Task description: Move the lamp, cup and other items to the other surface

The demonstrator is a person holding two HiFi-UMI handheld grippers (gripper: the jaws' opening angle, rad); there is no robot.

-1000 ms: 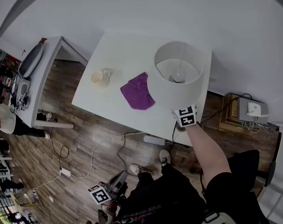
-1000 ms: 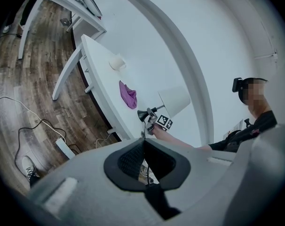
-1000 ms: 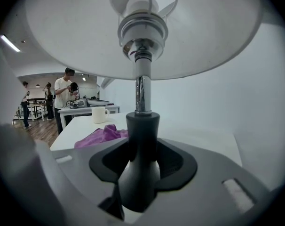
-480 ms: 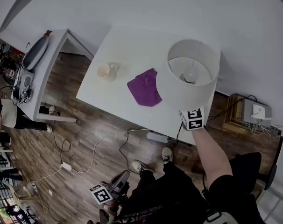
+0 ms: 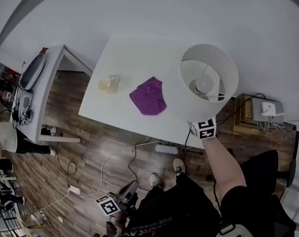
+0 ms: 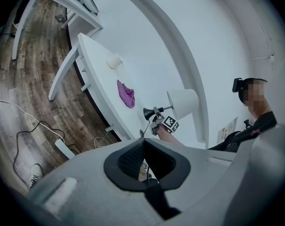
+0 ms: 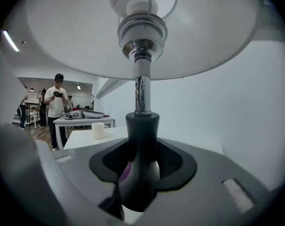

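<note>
Lamp (image 5: 208,75): white drum shade, chrome stem, dark base clamped in right tongs (image 7: 141,171); left tongs (image 6: 147,161) stood apart, empty. Tabletop (image 5: 134,58) was white; floor (image 5: 85,152) was wood plank.

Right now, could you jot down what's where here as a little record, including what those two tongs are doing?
lamp: tilted, base off the table, at its near right corner
right tongs: closed on the lamp's dark stem
left tongs: open, empty, held low by the person's legs
cup: upright on the white table, left part
purple cloth: crumpled on the table, between cup and lamp
second table: farther left, already carrying some things
</note>
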